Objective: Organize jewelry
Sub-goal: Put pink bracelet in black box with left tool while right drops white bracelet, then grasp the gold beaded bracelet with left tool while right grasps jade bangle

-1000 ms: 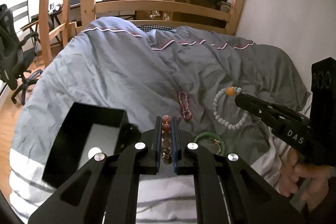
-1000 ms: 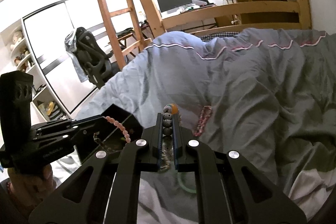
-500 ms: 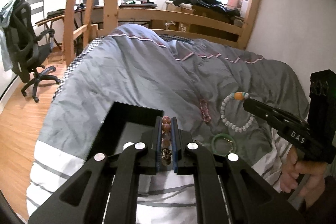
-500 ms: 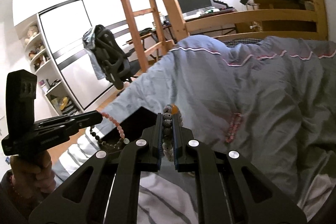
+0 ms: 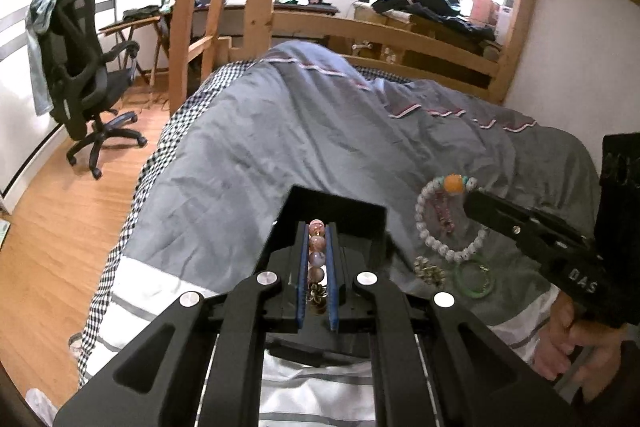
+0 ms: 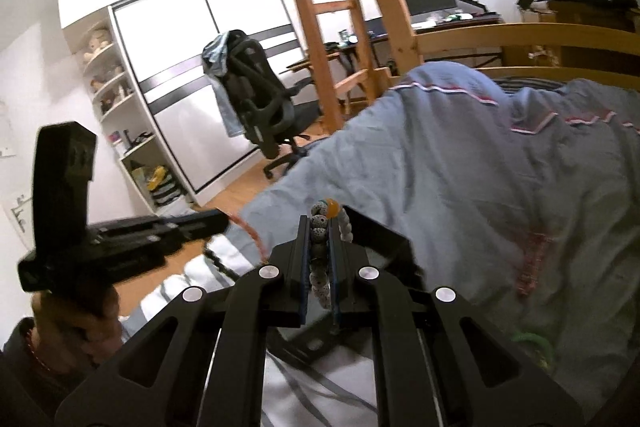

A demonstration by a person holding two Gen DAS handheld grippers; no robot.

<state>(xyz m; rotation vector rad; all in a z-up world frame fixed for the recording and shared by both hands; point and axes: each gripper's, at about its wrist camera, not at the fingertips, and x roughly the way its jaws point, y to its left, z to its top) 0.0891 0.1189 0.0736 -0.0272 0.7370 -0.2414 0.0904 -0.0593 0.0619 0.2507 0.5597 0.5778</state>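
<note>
My left gripper (image 5: 318, 227) is shut on a pink beaded bracelet (image 5: 316, 253) and holds it over the open black box (image 5: 340, 205) on the bed. My right gripper (image 6: 320, 223) is shut on a white beaded bracelet with an orange bead (image 6: 320, 255), also above the black box (image 6: 384, 239). In the left wrist view the white bracelet (image 5: 436, 223) hangs from the right gripper's tip (image 5: 470, 199). A dark red bracelet (image 5: 442, 213), a gold piece (image 5: 430, 269) and a green bangle (image 5: 474, 277) lie on the duvet right of the box.
The grey duvet (image 5: 320, 131) covers the bed, with a white striped sheet (image 5: 144, 287) at the near edge. A wooden ladder (image 6: 320, 7) and bed rail (image 5: 380, 35) stand behind. An office chair (image 5: 80, 67) is on the wooden floor to the left.
Both grippers have lifted and moved left with their bracelets, from over the loose jewelry to above the black box. The white bracelet has come off the duvet.
</note>
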